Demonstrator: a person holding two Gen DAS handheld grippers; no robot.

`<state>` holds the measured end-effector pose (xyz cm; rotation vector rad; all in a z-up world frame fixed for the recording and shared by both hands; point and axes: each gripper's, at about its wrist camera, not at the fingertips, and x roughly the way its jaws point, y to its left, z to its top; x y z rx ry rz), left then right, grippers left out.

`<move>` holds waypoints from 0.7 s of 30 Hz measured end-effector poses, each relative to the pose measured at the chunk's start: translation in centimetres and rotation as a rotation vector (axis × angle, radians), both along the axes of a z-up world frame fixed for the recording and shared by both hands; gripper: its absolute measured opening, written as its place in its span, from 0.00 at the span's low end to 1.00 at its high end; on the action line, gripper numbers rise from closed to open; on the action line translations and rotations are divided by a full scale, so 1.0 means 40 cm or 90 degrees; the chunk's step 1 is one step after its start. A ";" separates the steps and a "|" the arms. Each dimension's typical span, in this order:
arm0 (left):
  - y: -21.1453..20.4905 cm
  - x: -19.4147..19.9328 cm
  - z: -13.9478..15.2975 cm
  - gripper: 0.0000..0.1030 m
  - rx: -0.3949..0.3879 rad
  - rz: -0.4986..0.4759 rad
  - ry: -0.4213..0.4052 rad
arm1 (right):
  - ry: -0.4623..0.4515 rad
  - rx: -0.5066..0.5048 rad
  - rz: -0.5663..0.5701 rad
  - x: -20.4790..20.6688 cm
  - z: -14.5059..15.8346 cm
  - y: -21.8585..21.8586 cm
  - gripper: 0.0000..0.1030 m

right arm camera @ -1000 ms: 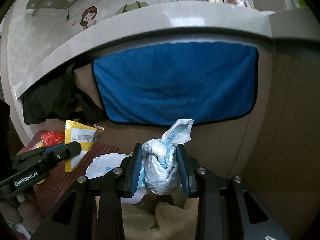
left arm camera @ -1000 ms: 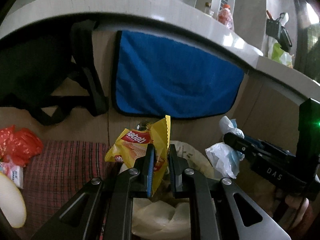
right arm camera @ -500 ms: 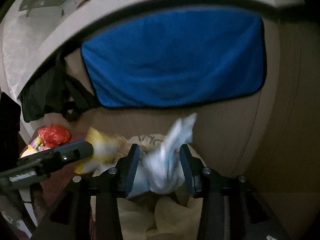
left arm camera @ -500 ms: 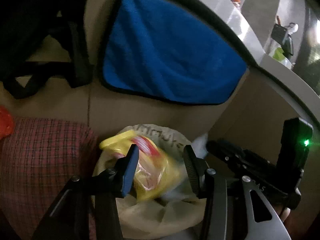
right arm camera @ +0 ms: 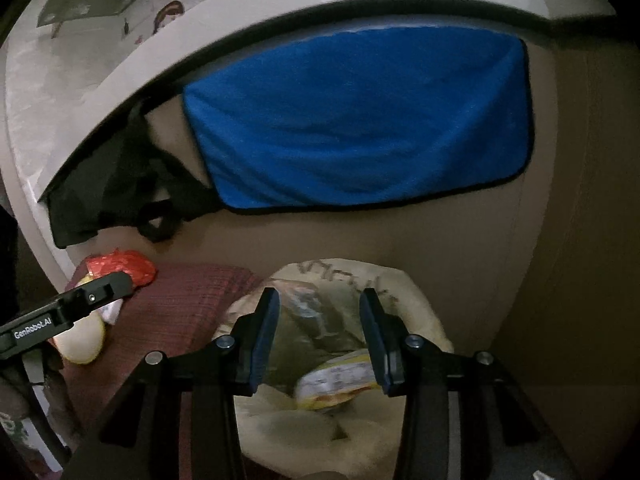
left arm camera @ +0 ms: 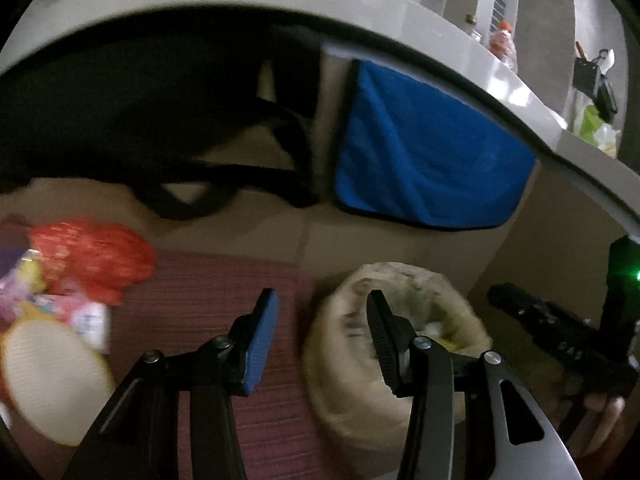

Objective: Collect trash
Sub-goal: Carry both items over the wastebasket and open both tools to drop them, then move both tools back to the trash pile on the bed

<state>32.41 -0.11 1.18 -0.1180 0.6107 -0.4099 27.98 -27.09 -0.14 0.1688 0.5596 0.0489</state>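
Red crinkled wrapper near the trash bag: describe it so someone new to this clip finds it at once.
Start at the blue towel hanging from the counter edge, then drop to the dark red striped mat left of the cream trash bag. The red wrapper lies at the mat's far left corner, beside the left gripper. It is the only shiny bright red piece; its neighbours are pale yellow and pinkish white.

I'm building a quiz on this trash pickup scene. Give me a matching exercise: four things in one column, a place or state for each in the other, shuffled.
Things:
1. yellow wrapper
2. red wrapper
3. blue cloth
4. left gripper

Places or states:
A. hanging from the counter edge
B. open, holding nothing
C. inside the trash bag
D. on the dark red mat, far left

Pairs: 1-C, 2-D, 3-A, 4-B
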 end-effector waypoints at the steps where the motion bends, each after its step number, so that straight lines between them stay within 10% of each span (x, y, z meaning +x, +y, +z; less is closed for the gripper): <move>1: 0.014 -0.011 0.001 0.46 0.012 0.011 -0.010 | -0.002 0.000 0.008 -0.002 0.001 0.017 0.38; 21: 0.584 -0.113 -0.034 0.46 0.009 0.135 0.001 | 0.027 -0.034 0.200 0.036 -0.012 0.537 0.38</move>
